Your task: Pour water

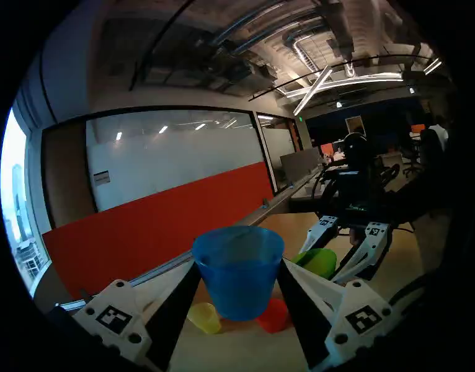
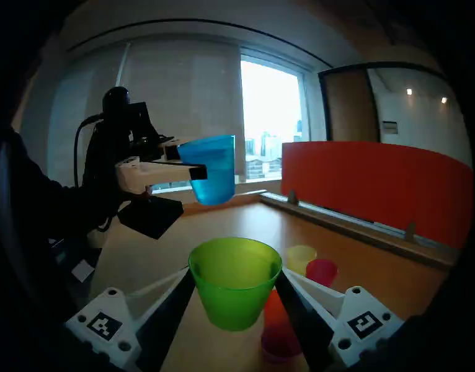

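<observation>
Currently my left claw is clamped on the blue cup, one finger pressing each side, and the cup sits upright, lifted above the counter. My right claw grips the green cup the same way, mouth up. Whether either cup holds water, I cannot tell. On the counter just beyond the green cup stand a yellow cup and a red cup, close together. An orange partition runs along the counter's far edge.
</observation>
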`<state>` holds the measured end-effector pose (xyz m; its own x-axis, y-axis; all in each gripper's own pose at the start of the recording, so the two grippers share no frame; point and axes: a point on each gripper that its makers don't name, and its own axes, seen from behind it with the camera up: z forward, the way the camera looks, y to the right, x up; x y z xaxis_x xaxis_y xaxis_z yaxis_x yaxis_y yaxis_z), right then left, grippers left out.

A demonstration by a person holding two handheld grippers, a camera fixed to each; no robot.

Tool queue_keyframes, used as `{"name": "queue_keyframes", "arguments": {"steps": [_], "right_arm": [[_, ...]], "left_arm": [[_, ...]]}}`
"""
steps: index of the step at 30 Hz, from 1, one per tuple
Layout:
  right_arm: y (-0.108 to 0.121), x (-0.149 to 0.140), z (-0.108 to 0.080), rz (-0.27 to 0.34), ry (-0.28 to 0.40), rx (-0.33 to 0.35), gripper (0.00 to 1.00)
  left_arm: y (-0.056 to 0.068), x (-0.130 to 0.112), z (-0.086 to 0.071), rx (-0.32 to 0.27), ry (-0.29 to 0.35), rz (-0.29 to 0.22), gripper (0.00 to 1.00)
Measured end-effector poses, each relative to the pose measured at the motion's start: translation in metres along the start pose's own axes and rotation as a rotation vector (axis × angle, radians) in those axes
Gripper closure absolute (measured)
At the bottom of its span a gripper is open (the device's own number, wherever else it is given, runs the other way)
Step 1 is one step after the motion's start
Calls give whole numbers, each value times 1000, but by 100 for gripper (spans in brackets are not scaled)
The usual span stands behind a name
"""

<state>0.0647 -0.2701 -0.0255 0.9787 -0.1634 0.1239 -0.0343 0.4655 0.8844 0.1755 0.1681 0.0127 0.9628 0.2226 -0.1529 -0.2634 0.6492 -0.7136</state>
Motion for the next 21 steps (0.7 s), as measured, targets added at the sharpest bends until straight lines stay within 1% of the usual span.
{"name": "queue_keyframes", "arguments": {"steps": [6, 14, 21], "right_arm": [[-4, 1, 4, -3, 0, 16, 9], [-10, 1, 11, -3, -1, 42, 9], [-13, 0, 17, -3, -2, 62, 9]], "left_arm": [[0, -1, 2, -4, -7, 32, 18], [-4, 1, 3, 6, -4, 64, 18], [-2, 1, 6, 4, -15, 105, 18]]}}
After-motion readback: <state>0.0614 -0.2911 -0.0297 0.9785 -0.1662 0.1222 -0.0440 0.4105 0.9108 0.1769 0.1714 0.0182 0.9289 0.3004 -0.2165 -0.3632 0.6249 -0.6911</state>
